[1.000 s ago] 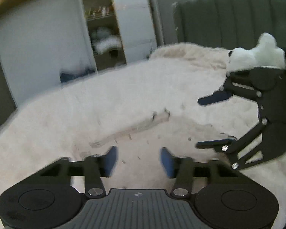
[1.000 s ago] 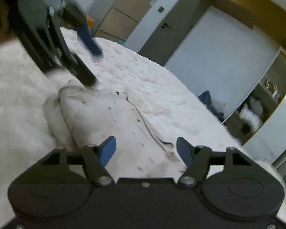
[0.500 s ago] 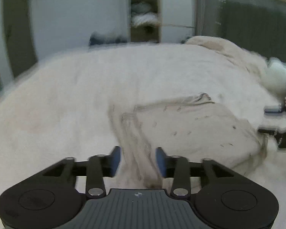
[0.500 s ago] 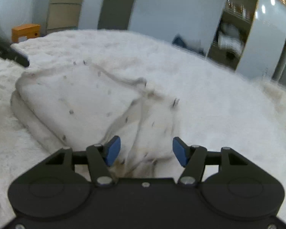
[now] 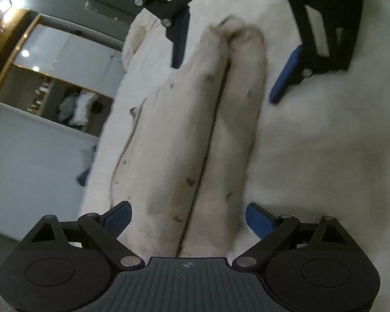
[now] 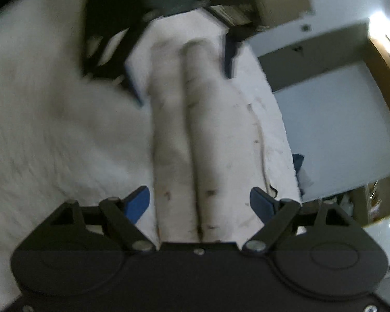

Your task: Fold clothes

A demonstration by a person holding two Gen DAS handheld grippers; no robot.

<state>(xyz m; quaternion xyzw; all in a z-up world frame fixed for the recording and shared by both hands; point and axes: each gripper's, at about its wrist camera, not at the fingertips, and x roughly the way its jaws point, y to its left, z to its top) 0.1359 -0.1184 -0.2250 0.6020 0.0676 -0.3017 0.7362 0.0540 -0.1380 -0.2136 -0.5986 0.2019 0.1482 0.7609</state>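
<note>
Two handheld grippers are facing each other along a folded cream garment (image 5: pixel 205 135) lying on a fluffy white bed cover (image 5: pixel 325 143). The left gripper (image 5: pixel 188 217) and right gripper (image 6: pixel 200 200) are opening, pads straddling the stacked layers without pressing. Both should probably close together to grip every layer evenly.

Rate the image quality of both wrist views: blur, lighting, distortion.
Left wrist view: mostly sharp, the folded garment slightly smeared at its far end, ceiling lights flaring top left, fisheye bending and tilting the room. Right wrist view: strong motion blur over the garment and the far left gripper, glare at top right, dim overall.
</note>
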